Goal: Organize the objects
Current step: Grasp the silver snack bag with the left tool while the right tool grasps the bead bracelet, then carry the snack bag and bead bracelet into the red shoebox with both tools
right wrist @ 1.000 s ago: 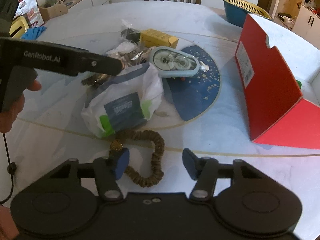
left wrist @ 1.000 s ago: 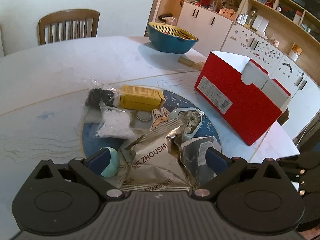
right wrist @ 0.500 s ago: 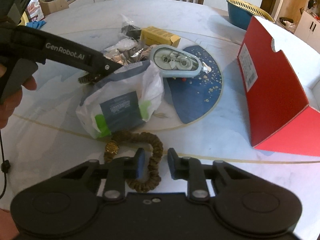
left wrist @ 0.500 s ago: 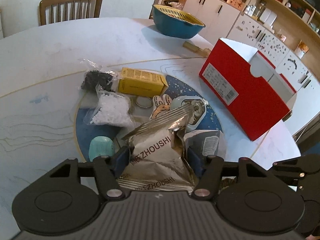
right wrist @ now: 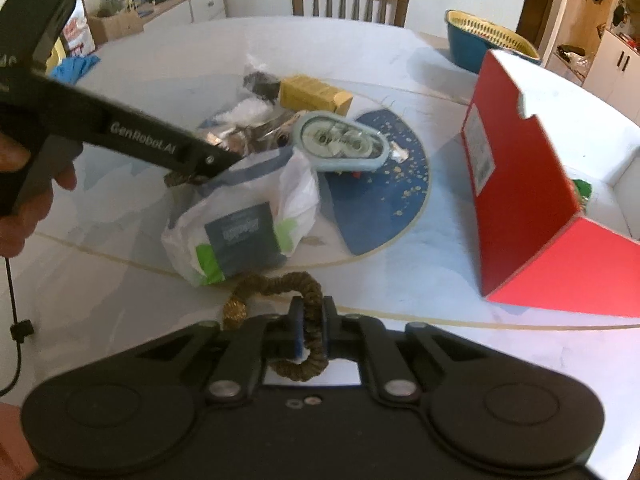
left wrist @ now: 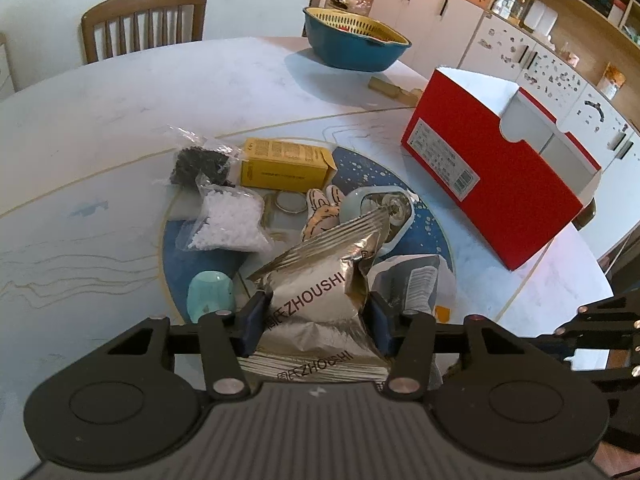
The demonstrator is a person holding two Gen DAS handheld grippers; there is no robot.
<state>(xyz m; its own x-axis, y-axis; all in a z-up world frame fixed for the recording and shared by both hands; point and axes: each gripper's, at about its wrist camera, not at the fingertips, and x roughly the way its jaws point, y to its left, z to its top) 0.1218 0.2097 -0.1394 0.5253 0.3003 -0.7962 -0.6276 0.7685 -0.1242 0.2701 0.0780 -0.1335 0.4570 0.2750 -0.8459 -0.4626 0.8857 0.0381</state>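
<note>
The left gripper (left wrist: 316,322) clamped the crinkled silver foil snack pouch (left wrist: 320,280) at lower centre; the right gripper (right wrist: 311,330) pinched the brown fabric scrunchie (right wrist: 298,312); only its view showed the red cardboard box's (right wrist: 520,200) open interior.

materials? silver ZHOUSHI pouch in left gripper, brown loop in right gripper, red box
Silver ZHOUSHI pouch: looks like metallised foil film, shiny, creased, ribbed seal.
Brown coiled loop: seems fabric-covered elastic, matte, ruched; gold-looking bead at one end.
Red open box: likely cardboard, smooth red outside, white inside, cut notch.
</note>
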